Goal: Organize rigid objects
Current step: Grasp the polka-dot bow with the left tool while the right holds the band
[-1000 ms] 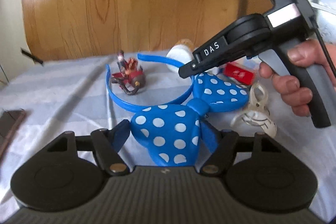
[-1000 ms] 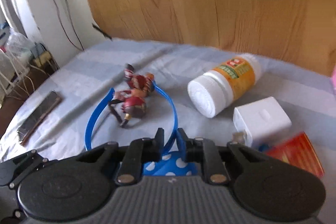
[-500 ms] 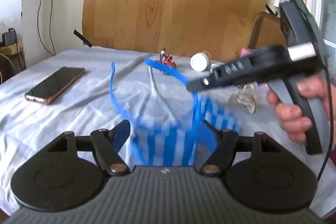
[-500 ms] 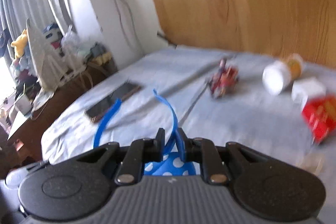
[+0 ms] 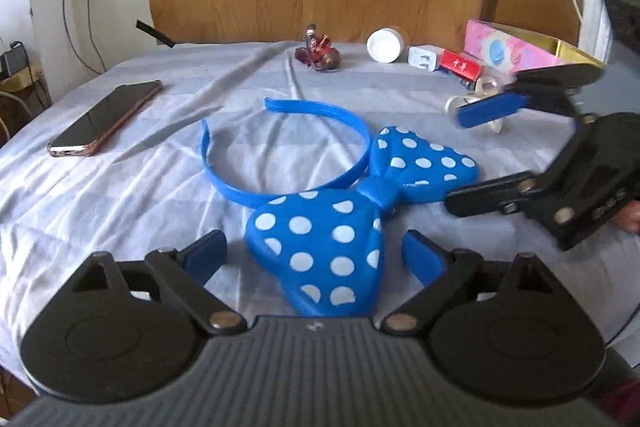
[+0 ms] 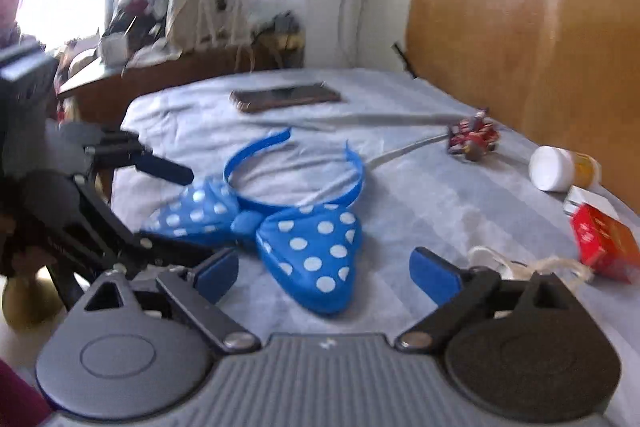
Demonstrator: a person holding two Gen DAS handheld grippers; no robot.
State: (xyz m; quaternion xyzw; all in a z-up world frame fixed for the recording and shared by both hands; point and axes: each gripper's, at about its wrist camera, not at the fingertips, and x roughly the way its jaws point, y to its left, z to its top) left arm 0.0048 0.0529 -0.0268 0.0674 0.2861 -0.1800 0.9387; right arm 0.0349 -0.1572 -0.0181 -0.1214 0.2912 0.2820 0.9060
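Clearly the headband point(image 5: 320, 163) is the piece in hand at this stage: it lies flat on the pale sheet point(image 5: 120, 211), its blue band arching away and its big polka-dot bow nearest the cameras. In the left wrist view, going left to right, a phone point(image 5: 106, 117) lies well off to the left of the left gripper point(image 5: 316, 255), far ahead sit a small red figurine point(image 5: 318, 53), a white-capped bottle point(image 5: 384, 45), a white charger point(image 5: 426, 58) and a red packet point(image 5: 460, 65), with a pink box point(image 5: 516, 51) behind them to the right. The left gripper's jaws are opening; one lobe of the bow sits between the blue pads, but they stand clear of it on both sides. The right gripper point(image 6: 324, 271) comes in from the right in that view; its jaws are opening too, and in its own view the other lobe lies between the fingers without contact. So neither gripper has hold of anything. By my reading, the headband now counts as set down in its spot, near the phone's side of the bed. What is left seems to be the cluster ahead: figurine, bottle, charger, packet and a whitish clip point(image 6: 516, 265) just right of the right gripper, all loosely scattered and not yet arranged.
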